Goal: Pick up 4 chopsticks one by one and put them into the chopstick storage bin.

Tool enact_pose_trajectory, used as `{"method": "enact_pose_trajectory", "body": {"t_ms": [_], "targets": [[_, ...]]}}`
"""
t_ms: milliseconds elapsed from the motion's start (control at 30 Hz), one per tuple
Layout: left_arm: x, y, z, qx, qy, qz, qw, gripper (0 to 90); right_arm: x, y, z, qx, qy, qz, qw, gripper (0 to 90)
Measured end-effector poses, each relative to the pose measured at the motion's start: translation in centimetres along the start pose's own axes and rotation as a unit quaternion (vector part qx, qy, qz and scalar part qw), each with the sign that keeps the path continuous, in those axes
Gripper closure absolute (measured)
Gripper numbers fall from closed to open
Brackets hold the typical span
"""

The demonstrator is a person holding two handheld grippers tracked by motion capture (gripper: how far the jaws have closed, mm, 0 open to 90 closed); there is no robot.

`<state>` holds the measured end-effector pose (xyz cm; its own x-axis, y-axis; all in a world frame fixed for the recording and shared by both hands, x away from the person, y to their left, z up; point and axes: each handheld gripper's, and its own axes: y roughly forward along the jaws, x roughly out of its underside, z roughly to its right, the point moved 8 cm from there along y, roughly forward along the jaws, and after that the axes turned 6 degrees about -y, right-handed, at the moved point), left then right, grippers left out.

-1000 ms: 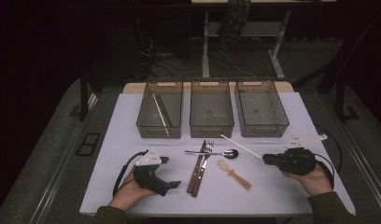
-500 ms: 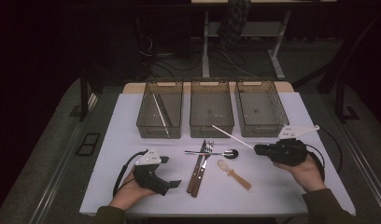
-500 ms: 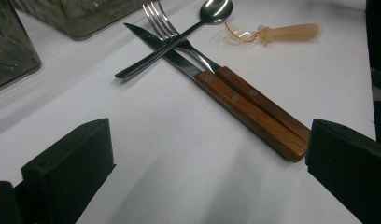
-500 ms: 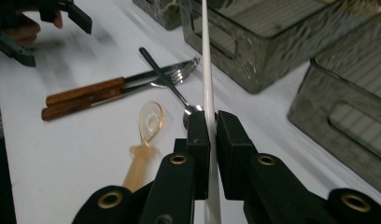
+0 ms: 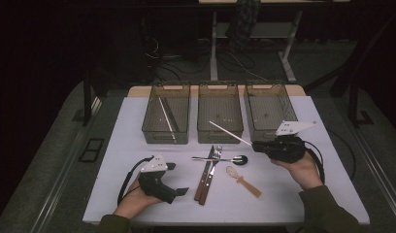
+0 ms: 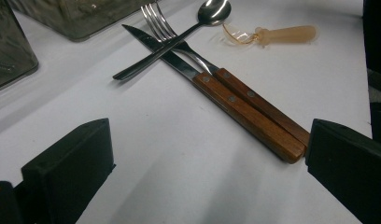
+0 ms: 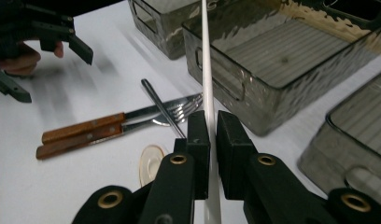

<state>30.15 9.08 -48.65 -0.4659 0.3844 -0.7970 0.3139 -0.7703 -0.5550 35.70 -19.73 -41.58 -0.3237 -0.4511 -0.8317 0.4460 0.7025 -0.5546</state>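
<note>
My right gripper (image 5: 256, 145) is shut on a thin white chopstick (image 5: 228, 132), which slants up and left over the front rim of the middle bin (image 5: 220, 130). In the right gripper view the chopstick (image 7: 206, 70) runs straight up from between the pressed pads (image 7: 200, 140). My left gripper (image 5: 178, 178) rests on the table at the front left, open, with nothing between its jaws. In the left gripper view a wood-handled knife (image 6: 235, 100) and fork (image 6: 268, 114) lie ahead of it, with a steel spoon (image 6: 179, 37) across them.
Three clear bins stand in a row at the back of the white table (image 5: 128, 145); the left bin (image 5: 152, 127) holds another white chopstick (image 5: 166, 118), and the right bin (image 5: 256, 130) is beside my right gripper. A small amber spoon (image 5: 242, 180) lies right of the knife and fork.
My right gripper has moved left and toward the bins, lifting a little with the chopstick still held. The left gripper has stayed put.
</note>
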Motion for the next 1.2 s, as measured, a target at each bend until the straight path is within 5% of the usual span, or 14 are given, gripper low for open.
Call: {"method": "enact_pose_trajectory", "body": {"t_ms": [1200], "targets": [[-0.3, -0.3, 0.2, 0.008, -0.002, 0.011, 0.9999, 0.0, -6.8, 7.3, 0.2, 0.009, 0.032, -0.003, 0.9994, 83.8]]}}
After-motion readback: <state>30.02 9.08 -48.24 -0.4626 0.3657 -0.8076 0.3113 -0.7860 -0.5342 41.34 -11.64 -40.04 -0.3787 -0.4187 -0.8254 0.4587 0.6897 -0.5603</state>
